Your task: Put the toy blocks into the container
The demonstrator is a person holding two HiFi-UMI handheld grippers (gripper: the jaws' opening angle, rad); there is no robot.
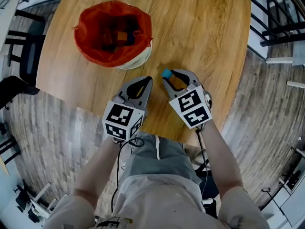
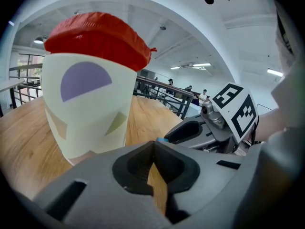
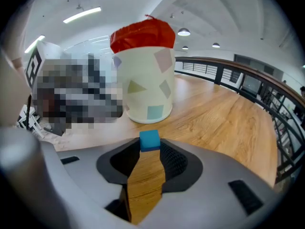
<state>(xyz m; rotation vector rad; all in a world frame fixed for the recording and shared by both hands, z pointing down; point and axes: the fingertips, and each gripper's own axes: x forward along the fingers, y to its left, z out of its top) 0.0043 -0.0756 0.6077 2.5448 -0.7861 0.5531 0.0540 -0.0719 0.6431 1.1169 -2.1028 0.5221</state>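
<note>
Left tongs [image 1: 147, 81]: clenched, tips meeting, nothing between them, over the near edge of the worktop [image 1: 205, 27]. Right tongs [image 1: 167, 78], just beside them: grasping a blue block [image 3: 149, 140] at the very tips. Farther out we note the container [image 1: 137, 60], upright on the worktop and well apart from both tongs, with a red liner [image 1: 95, 23] folded over its rim. An orange block [image 1: 122, 36] lies inside among darker pieces.

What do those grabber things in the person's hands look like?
Both the left gripper and right gripper are grey plastic with curved jaws lined in black. Each carries a white cube printed with black square markers, and a thin black cable trails from each.
</note>
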